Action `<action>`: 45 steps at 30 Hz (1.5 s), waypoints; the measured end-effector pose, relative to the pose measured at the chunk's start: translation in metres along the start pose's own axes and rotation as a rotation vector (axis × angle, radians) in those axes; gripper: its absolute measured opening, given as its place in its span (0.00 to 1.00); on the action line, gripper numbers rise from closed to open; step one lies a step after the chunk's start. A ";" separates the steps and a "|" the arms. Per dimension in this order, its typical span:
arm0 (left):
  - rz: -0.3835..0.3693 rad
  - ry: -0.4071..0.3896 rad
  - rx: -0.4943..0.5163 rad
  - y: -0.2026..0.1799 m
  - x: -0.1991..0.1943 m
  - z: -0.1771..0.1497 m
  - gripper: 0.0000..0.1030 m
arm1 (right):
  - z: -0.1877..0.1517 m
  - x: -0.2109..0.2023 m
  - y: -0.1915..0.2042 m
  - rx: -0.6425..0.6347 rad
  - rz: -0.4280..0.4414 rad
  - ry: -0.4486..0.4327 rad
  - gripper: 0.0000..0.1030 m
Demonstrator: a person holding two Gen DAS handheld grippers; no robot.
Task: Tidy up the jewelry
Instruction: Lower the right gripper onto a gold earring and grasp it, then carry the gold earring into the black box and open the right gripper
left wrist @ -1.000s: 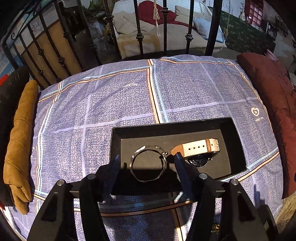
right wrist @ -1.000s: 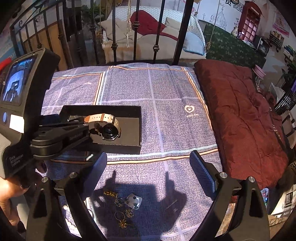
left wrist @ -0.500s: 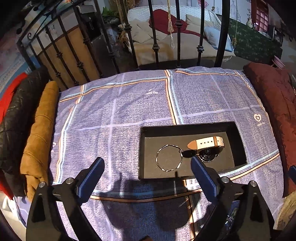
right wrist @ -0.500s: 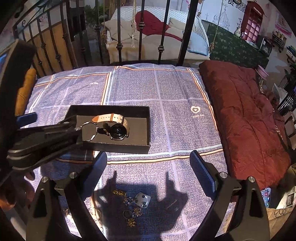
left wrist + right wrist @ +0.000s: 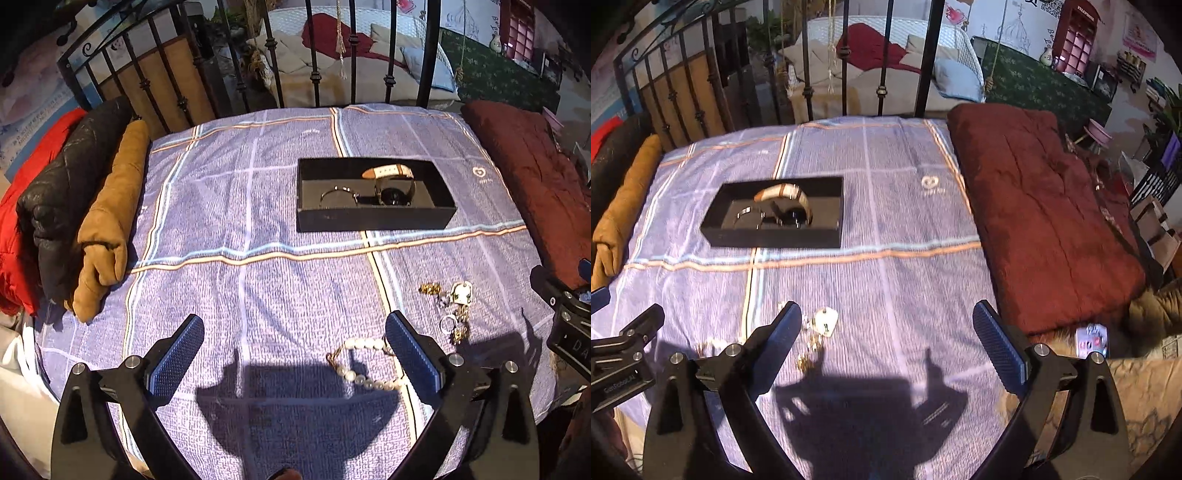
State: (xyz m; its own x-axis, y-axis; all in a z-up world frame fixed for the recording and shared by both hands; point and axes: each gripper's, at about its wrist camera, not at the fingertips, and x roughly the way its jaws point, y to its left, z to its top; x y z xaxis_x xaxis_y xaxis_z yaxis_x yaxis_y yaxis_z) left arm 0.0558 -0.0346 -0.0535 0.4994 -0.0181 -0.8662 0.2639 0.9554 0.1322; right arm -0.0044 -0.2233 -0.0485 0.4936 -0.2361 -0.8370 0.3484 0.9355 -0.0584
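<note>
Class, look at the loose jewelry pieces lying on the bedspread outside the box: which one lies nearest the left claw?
The pearl bracelet, a curve of white beads lying right beside the left claw. The small gold and silver pieces lie farther right.

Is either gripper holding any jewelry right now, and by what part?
Nothing is held. The left gripper and right gripper are both open and empty above the bedspread.

Each hand-held gripper is built of black frames. On the left hand-held gripper [image 5: 293, 341] and the right hand-held gripper [image 5: 886, 332], blue ribbed pads [image 5: 412, 345] are fitted on the fingers, and round silver screws [image 5: 676, 357] are seen behind them.
</note>
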 end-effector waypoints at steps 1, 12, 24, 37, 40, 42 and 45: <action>0.007 0.006 0.001 0.001 0.000 -0.005 0.94 | -0.006 0.001 0.003 -0.003 0.006 0.005 0.90; 0.037 0.043 -0.029 0.019 0.008 -0.022 0.94 | -0.060 0.040 0.058 -0.079 0.083 0.097 0.67; 0.024 0.077 -0.017 0.012 0.026 -0.020 0.94 | -0.058 0.070 0.062 -0.068 0.098 0.144 0.48; 0.024 0.091 -0.020 0.012 0.033 -0.020 0.94 | -0.053 0.068 0.068 -0.078 0.104 0.141 0.20; 0.017 0.081 -0.022 0.012 0.029 -0.018 0.94 | -0.048 0.055 0.067 -0.079 0.103 0.112 0.20; 0.014 0.073 -0.022 0.011 0.027 -0.016 0.94 | -0.042 0.046 0.066 -0.077 0.108 0.092 0.20; 0.017 0.053 -0.018 0.010 0.024 -0.009 0.94 | -0.026 0.032 0.066 -0.077 0.111 0.052 0.20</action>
State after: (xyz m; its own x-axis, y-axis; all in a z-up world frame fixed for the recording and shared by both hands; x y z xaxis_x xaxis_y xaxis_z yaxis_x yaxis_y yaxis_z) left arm 0.0627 -0.0229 -0.0776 0.4593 0.0130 -0.8882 0.2411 0.9605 0.1388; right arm 0.0134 -0.1622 -0.0937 0.4830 -0.1183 -0.8676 0.2305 0.9731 -0.0043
